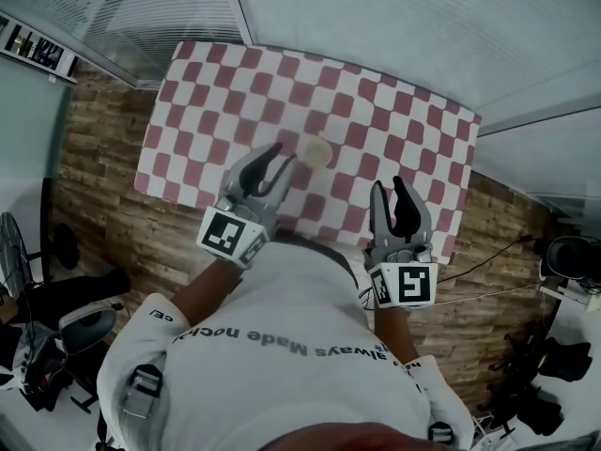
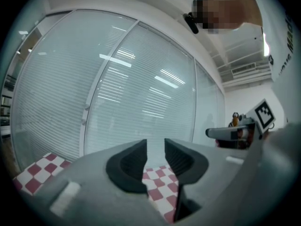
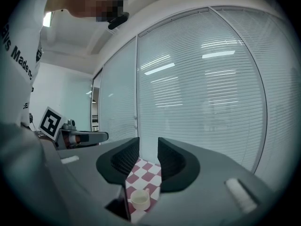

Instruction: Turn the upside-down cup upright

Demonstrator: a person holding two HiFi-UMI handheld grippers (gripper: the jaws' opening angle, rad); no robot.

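Left gripper (image 1: pixel 281 158) and right gripper (image 1: pixel 388 187) above the checked table (image 1: pixel 207 92), jaws together, empty.
Cup (image 1: pixel 317 152) stands at three o'clock of the left gripper.

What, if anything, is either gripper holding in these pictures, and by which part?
Nothing is held. The left gripper and right gripper are both shut and empty; the cup sits apart on the table.

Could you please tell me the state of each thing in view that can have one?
cup: on the checkered cloth, seemingly base up, not held.
left gripper: shut, empty, near the cup.
right gripper: shut, empty, farther from the cup.
window blinds: lowered.
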